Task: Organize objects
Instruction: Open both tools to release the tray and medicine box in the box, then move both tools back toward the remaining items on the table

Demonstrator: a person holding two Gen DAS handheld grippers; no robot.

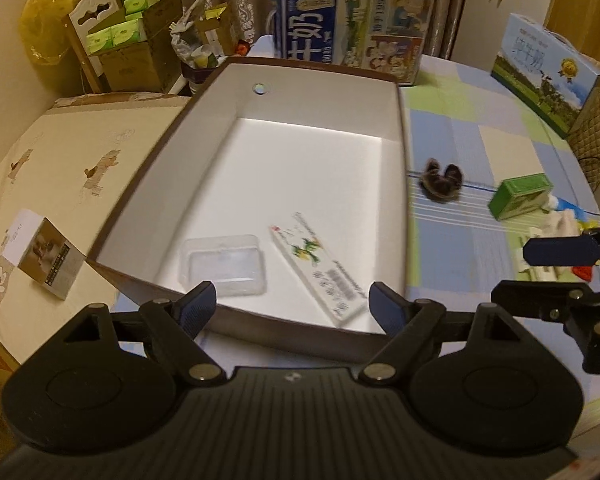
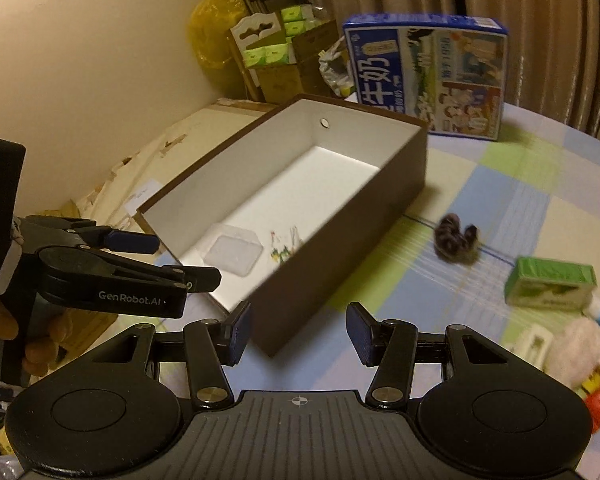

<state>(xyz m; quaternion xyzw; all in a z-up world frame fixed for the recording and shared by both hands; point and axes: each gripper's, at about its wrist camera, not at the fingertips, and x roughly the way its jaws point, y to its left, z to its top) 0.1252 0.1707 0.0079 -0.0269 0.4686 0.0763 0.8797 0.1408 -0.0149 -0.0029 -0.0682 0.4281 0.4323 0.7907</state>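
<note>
The left gripper [image 1: 292, 300] sits at the bottom of its own picture with its two blue fingers spread wide and nothing between them, right over the near edge of the brown box [image 1: 405, 152]. The right gripper [image 2: 298, 332] is at the bottom of its picture too, fingers partly apart and empty, close to the near corner of the box. Inside the box, on the white floor, lie a clear plastic case [image 1: 224, 266] and a flat white card pack [image 1: 320, 268] just beside it. To the right of the box, on the checked tablecloth [image 1: 468, 248], there is a small dark fuzzy thing [image 1: 441, 184], maybe a hair tie, though it is too blurry to be sure. It looks soft and very light, so it should squash when pinched, and a grip across its thick middle seems best. Farther right is a green box [image 1: 518, 196]. It looks like thin card, light and stiff, with flat sides that are good to pinch across the narrow way, but a hard squeeze could dent it. In the lower right of the right wrist picture there is a pale fluffy thing [image 2: 580, 352] with a small heap of other bits that I cannot make out. A big blue milk carton [image 1: 352, 28] stands behind the box.
</note>
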